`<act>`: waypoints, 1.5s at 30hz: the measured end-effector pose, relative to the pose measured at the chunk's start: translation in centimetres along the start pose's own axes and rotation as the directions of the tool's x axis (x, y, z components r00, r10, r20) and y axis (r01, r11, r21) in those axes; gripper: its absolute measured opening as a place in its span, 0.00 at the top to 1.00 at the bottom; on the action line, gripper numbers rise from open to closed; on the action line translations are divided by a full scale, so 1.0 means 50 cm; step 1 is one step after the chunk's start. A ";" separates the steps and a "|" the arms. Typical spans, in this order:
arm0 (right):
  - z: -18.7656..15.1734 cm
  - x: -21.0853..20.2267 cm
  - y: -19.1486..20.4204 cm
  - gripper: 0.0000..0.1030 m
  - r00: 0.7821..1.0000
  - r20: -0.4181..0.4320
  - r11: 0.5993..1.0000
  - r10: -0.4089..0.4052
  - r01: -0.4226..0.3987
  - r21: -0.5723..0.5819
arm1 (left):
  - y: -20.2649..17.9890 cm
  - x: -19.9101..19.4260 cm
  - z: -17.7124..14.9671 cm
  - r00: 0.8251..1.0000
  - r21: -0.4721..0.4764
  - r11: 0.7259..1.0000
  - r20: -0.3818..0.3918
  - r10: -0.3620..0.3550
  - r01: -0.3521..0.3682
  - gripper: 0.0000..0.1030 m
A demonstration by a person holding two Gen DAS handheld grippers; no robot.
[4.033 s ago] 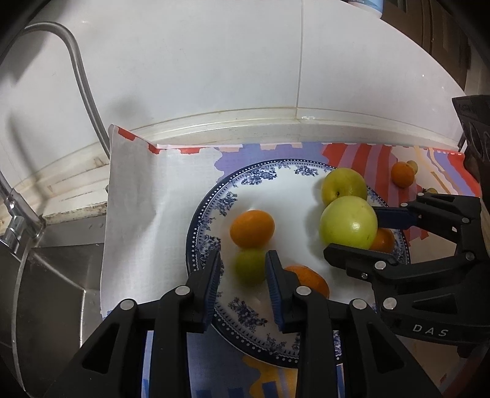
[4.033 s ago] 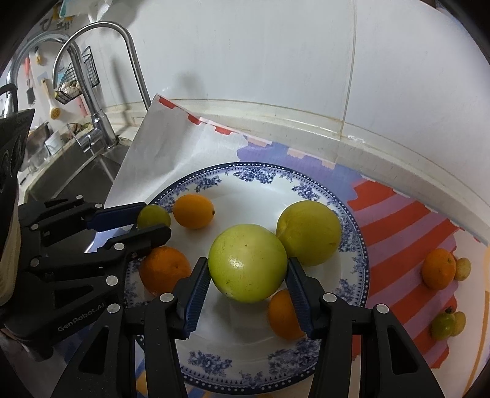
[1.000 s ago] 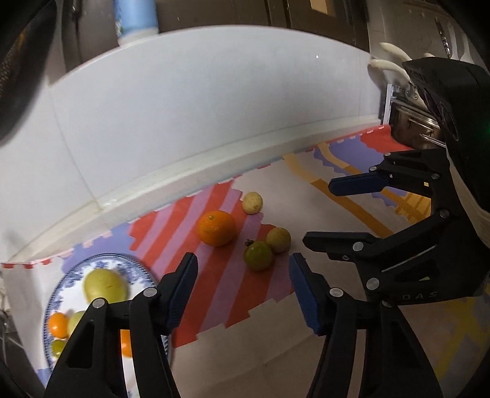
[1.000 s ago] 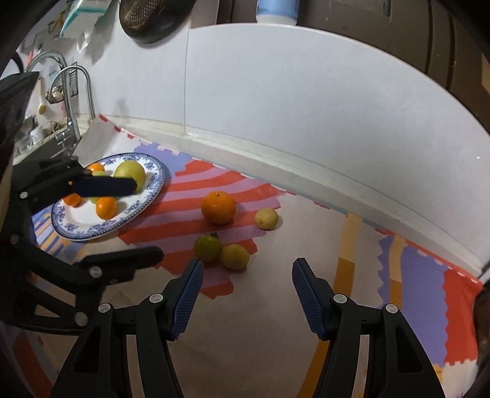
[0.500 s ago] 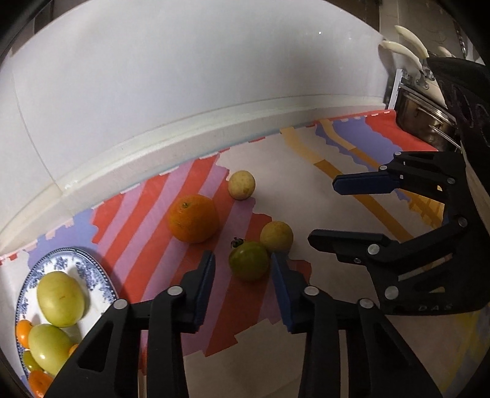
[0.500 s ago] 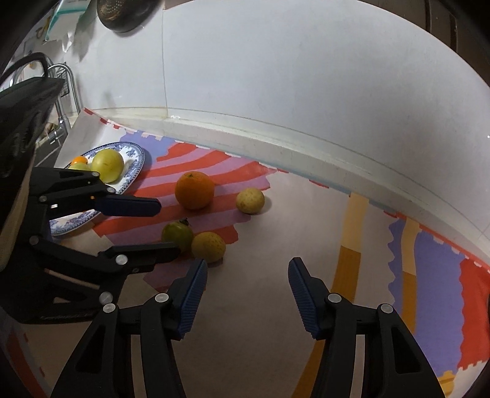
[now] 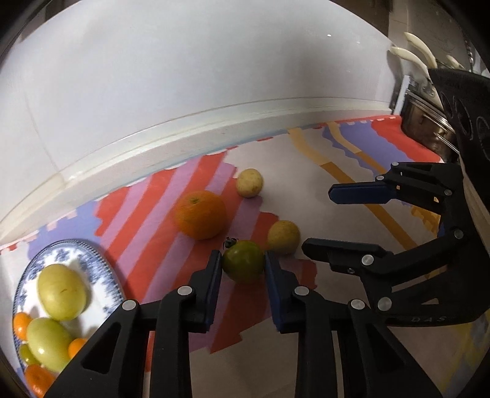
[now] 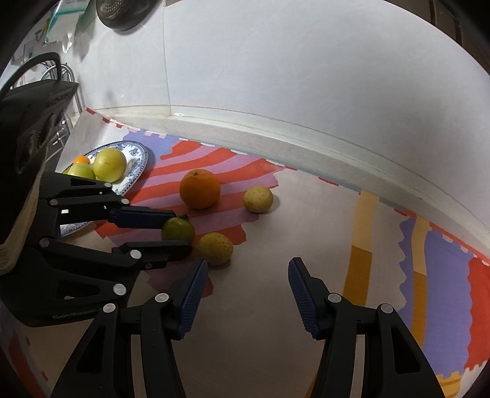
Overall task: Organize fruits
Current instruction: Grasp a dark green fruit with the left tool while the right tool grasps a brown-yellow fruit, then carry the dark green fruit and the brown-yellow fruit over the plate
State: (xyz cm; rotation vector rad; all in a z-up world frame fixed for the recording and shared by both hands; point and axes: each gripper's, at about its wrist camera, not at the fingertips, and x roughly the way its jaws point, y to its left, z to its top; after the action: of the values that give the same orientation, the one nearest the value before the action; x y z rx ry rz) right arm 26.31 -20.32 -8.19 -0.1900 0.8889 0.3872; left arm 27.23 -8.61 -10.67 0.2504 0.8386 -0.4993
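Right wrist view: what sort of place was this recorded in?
Most likely a home kitchen counter. A colander hangs on the wall at upper left, a metal rack stands beside the counter, and a blue-patterned plate of fruit sits on a striped cloth against a white backsplash.

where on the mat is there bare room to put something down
Free: the pale stretch of mat right of the small yellow fruits, up to the yellow stripe and under the open right tongs. Crowded: around the orange and green tomato in the left tongs; the plate is full.
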 end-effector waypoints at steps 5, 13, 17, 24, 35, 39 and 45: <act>0.008 0.009 0.020 0.50 1.000 0.000 1.000 0.023 -0.023 -0.007 | 0.019 -0.020 -0.011 0.999 -0.037 0.999 -0.001 0.038 -0.038 0.72; 0.019 0.038 0.036 0.59 0.999 -0.016 0.999 0.052 -0.052 0.011 | 0.043 -0.028 -0.023 0.998 -0.085 0.995 0.000 0.055 -0.055 0.72; 0.021 0.051 0.041 0.66 0.998 -0.035 0.998 0.060 -0.060 0.014 | 0.050 -0.030 -0.025 0.998 -0.094 0.994 0.003 0.061 -0.060 0.72; 0.022 0.051 0.042 0.71 0.998 -0.035 0.998 0.051 -0.050 0.025 | 0.053 -0.040 -0.026 0.998 -0.107 0.993 0.016 0.058 -0.056 0.72; 0.037 0.010 0.062 0.71 0.999 -0.002 0.999 0.045 -0.045 0.025 | 0.062 -0.096 -0.032 0.996 -0.141 0.988 0.061 0.066 -0.057 0.72; 0.052 -0.021 0.086 0.71 0.998 0.033 0.999 0.051 -0.052 0.007 | 0.072 -0.134 -0.038 0.993 -0.162 0.984 0.089 0.083 -0.068 0.72; 0.077 -0.062 0.133 0.71 0.993 0.082 0.997 0.080 -0.079 -0.014 | 0.093 -0.193 -0.052 0.985 -0.192 0.977 0.125 0.120 -0.094 0.72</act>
State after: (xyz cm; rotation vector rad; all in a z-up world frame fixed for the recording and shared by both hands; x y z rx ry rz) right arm 24.63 -13.76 -3.38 -0.1475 0.8144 0.4710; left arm 22.51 -0.46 -4.94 0.0880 0.7292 -0.3305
